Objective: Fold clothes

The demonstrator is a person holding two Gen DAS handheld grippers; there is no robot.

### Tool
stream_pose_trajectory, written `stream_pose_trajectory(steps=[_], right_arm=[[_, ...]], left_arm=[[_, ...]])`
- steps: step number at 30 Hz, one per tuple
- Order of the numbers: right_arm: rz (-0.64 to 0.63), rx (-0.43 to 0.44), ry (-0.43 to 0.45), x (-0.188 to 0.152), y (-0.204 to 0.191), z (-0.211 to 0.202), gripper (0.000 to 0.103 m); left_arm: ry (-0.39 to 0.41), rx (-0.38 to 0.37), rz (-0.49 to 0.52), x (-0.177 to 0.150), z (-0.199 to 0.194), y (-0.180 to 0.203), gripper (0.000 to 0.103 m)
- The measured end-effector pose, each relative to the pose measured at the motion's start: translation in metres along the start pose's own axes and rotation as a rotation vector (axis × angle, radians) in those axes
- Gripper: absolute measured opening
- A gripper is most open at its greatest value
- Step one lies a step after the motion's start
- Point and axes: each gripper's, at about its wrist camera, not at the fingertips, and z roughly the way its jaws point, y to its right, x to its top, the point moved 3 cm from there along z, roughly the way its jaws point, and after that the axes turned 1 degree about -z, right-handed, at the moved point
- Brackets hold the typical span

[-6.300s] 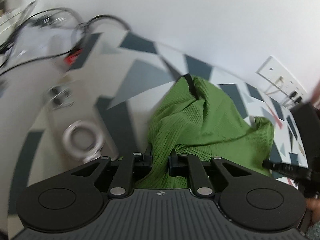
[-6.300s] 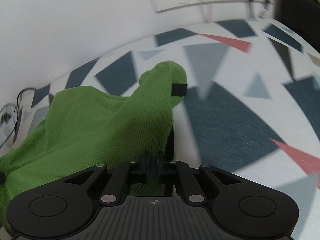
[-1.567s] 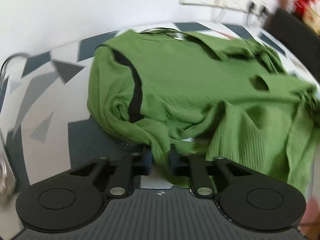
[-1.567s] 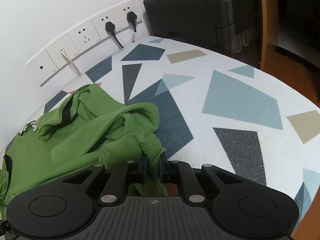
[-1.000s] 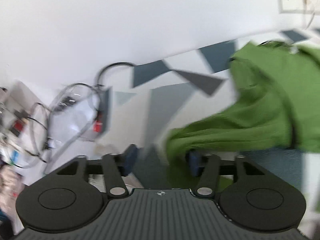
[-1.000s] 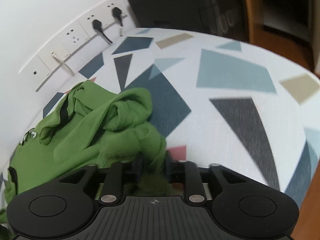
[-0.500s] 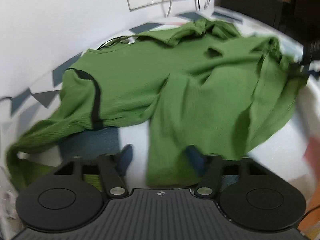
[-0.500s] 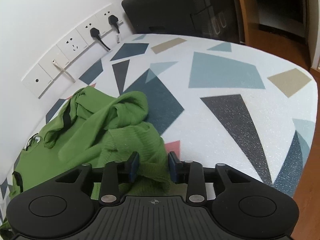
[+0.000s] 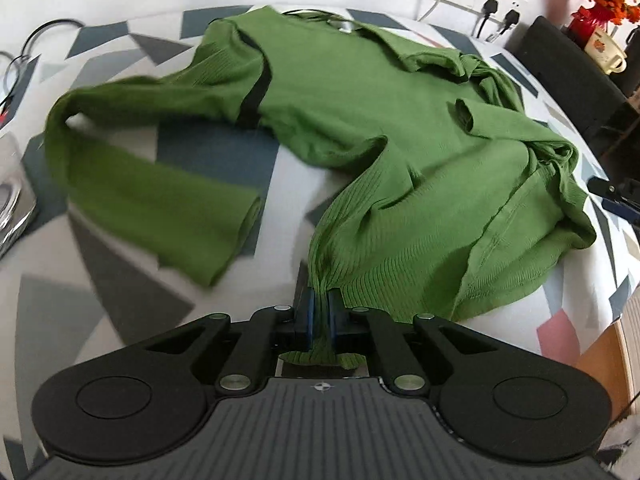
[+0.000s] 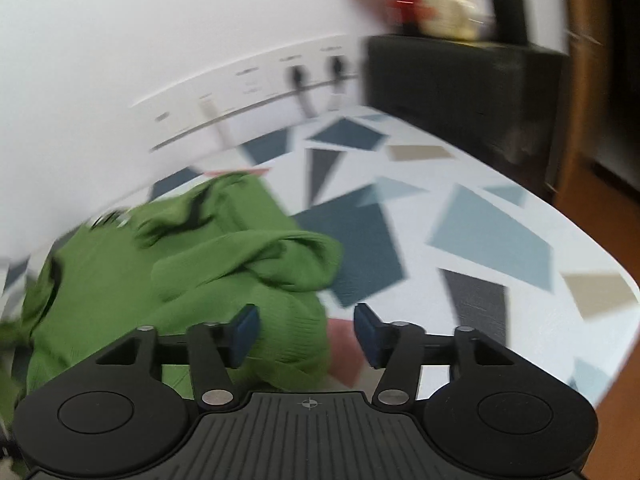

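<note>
Terrazzo-print tabletop [image 9: 280, 184]: your left gripper [image 9: 320, 316] is closing on the green sweater [image 9: 360, 100] near hem to drag it flat; right gripper [image 10: 306, 334] is opening, pads off the bunched fabric.

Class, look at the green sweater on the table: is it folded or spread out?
Not folded: the green sweater lies loosely spread and rumpled on the table, one sleeve stretched out sideways.

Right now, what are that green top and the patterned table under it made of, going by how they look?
The green top looks like a soft ribbed knit, matte: fine parallel ribs show near the hem, and it bunches and drapes loosely. The exact fibre can't be told. The table has a smooth, hard-looking white surface with grey, blue and pink triangles, faintly speckled; it may be a printed laminate or a stone-look finish.
</note>
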Motion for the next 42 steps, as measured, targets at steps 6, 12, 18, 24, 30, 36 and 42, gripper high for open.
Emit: stream_pose_trajectory(steps=[6,12,18,24,30,36,42], right_arm=[[-0.133,0.051,-0.094,-0.018,-0.018,0.020,0.043],[0.129,-0.010,-0.039,-0.024,0.028,-0.008,0.012],[0.270,-0.101,-0.044,-0.051,0.063,-0.031,0.015],[0.239,-0.062,-0.020,-0.061,0.043,-0.050,0.022],[0.226,-0.002,-0.026,-0.063,0.024,-0.067,0.026],[0.191,0.001,-0.012,-0.058,0.023,-0.074,0.027],[0.213,-0.008,-0.016,-0.050,0.026,-0.063,0.029]], left_arm=[[0.028,0.022,-0.042,-0.015,-0.013,0.004,0.007],[0.050,0.069,-0.021,-0.025,-0.021,0.003,0.016],[0.169,0.145,0.262,-0.044,-0.032,0.020,0.054],[0.223,0.159,0.566,-0.080,-0.036,0.046,0.062],[0.287,0.304,0.608,-0.084,-0.023,0.049,0.060],[0.375,0.351,0.548,-0.074,-0.031,0.040,0.060],[0.361,0.336,0.623,-0.070,-0.016,0.053,0.060]])
